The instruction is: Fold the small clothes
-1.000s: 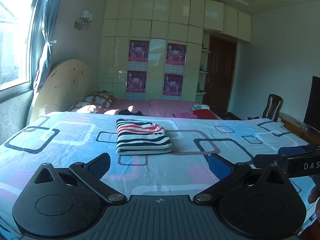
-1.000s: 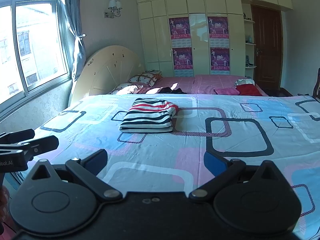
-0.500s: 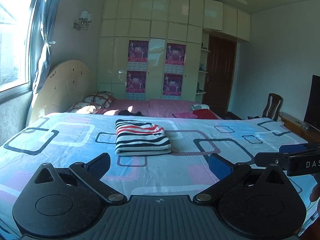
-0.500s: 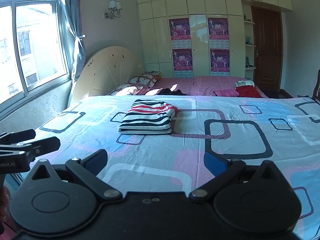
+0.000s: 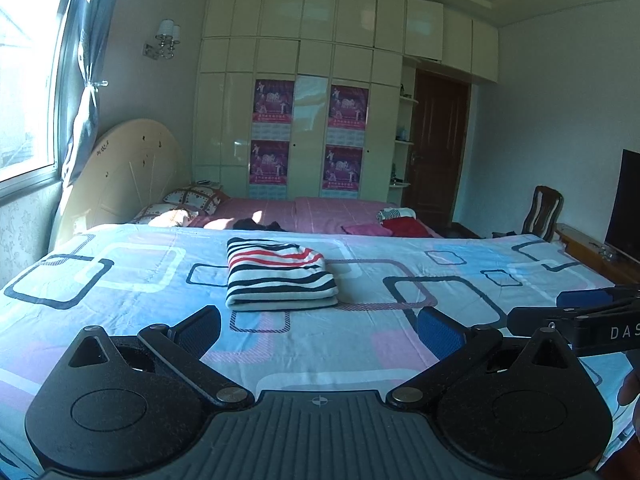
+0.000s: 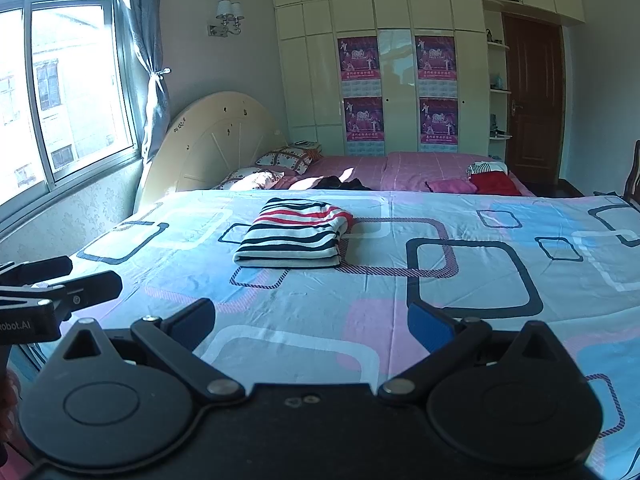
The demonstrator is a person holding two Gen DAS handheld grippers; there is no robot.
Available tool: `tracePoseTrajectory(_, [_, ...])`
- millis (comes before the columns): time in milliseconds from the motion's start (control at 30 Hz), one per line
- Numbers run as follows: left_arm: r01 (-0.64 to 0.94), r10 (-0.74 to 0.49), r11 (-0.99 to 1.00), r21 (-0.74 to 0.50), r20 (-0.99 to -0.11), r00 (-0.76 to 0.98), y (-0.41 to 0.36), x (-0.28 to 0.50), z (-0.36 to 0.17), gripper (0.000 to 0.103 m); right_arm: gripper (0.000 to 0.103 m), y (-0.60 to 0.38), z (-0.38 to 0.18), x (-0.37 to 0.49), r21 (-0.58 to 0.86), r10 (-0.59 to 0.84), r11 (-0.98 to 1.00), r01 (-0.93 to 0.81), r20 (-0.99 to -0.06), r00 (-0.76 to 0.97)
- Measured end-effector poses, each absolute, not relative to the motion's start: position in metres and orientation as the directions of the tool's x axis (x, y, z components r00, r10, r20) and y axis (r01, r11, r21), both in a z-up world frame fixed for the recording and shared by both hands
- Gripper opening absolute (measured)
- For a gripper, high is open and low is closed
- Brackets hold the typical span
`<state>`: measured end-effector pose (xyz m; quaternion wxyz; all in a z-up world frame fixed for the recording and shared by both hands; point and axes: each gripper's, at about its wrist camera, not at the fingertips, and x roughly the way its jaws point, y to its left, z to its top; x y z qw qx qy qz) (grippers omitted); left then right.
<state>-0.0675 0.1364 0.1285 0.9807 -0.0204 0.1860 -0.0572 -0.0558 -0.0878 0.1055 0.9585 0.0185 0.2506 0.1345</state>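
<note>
At the bottom of the left wrist view the left gripper (image 5: pixel 318 334) is seen with its jaws spread wide, and nothing is held between the blue pads (image 5: pixel 434 330). The same holds in the right wrist view, where the right gripper (image 6: pixel 312 320) stands fully apart and empty. Each tool also shows at the edge of the other's picture: at the lower right in the left view, at the lower left in the right view. Both are held above the near edge of the bedspread (image 5: pixel 360 344), which is patterned with rounded squares in pale blue, pink and dark outline.

Further up, near the middle of both frames, the striped garment (image 5: pixel 280 276) is found lying on the bedspread, well apart from either gripper. It is already folded into a compact rectangular stack, with black and red stripes uppermost and tidy layered edges toward the camera.

Beyond the spread, in the upper middle of the frame, a pink sheet (image 6: pixel 404 170) is seen, with a dark crumpled item (image 6: pixel 340 184) and a red and striped pile (image 6: pixel 490 178) lying on it. These may be further clothes, though they are too small and distant to be made out with certainty. Behind them a wardrobe (image 5: pixel 312 120) with posters fills the back wall.

The fold of the striped piece is judged complete, and the moment is taken to fall between pieces. If more is to be folded, the far items would have to be reached across the bed, and one fetched and spread flat on bare bedspread.
</note>
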Motion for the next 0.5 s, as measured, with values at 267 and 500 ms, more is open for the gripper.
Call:
tracePoseTrajectory(267, [0.103,-0.118,0.993,-0.062,-0.363,0.924,0.1362,-0.0673,0.1277,0.103,0.103,-0.0863,0.1065,-0.0571,0.103,0.269,0.962,-0.251,-0.475,0.838])
tracePoseTrajectory(500, [0.107,-0.126,0.992,-0.072,-0.355,0.926,0.1339,-0.0674,0.1274,0.103,0.103,-0.0864,0.1074,-0.0565,0.099,0.267,0.963,-0.25,-0.474,0.839])
